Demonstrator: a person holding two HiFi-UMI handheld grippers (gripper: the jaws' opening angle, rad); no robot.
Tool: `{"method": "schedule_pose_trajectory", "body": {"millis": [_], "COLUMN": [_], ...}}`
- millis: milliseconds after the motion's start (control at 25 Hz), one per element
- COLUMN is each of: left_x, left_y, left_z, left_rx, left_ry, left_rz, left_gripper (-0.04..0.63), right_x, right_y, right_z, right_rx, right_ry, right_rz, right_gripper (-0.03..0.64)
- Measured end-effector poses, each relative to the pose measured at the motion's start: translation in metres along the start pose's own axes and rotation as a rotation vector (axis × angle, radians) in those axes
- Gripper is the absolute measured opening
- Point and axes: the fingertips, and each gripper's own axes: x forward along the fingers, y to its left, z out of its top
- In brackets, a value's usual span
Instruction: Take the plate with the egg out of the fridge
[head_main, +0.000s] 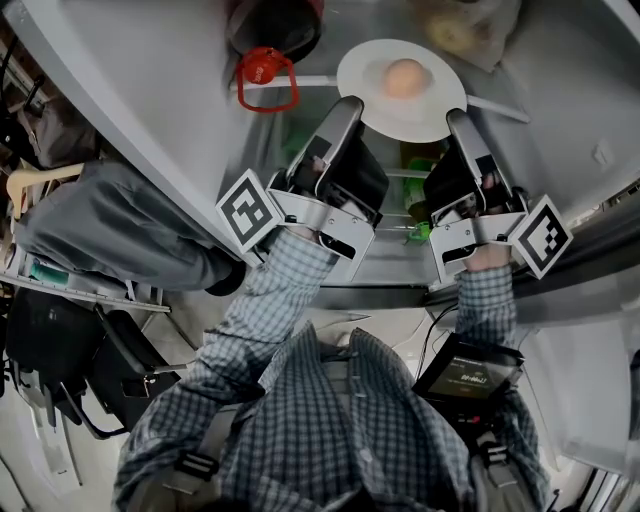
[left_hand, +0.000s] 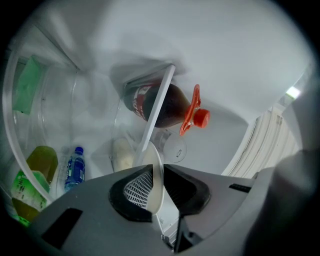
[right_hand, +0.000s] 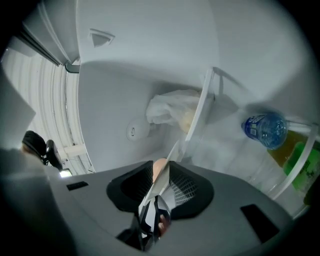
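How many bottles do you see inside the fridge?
3: a dark cola bottle with a red cap lying on a shelf, and a small water bottle beside a yellow-green drink bottle, apart from it. Others may be hidden.

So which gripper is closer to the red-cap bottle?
Left. The left gripper clamps the plate rim on the side next to the bottle; the right gripper clamps the opposite rim, with the egg in between.

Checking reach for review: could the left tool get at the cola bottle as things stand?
Probably not: the left tool is clamped on the plate, though the cola bottle lies close beside it.
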Motion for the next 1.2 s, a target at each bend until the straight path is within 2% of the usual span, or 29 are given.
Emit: {"method": "schedule_pose_trajectory", "body": {"millis": [120,400,840,1200], "left_x": [-0.001,-0.005,-0.021,-0.042], "left_y": [0.001,-0.003,-0.001,-0.001], "left_z": [-0.001,-0.004,-0.009,-0.012], "left_rx": [0.004,0.014,0.072,0.129], "left_ry": [0.005,0.015,0.034,0.042], "left_rz": [0.007,0.003,0.007,0.005], "left_gripper": [0.071,0.069,0.057,0.057], "right_x": [0.0,-0.006,-0.017,-0.026], "right_y": [-0.004,0.001,0.004,-0.003], "right_z": [0.0,-0.004,-0.016,-0.034], "right_rx": [0.035,0.027,-0.085,-0.077], "right_ry": [-0.013,-0.01,0.028,0.056], "right_rz": [-0.01,-0.018,-0.005,-0.025], "right_gripper": [0.089,0.087,0.087,0.087]}}
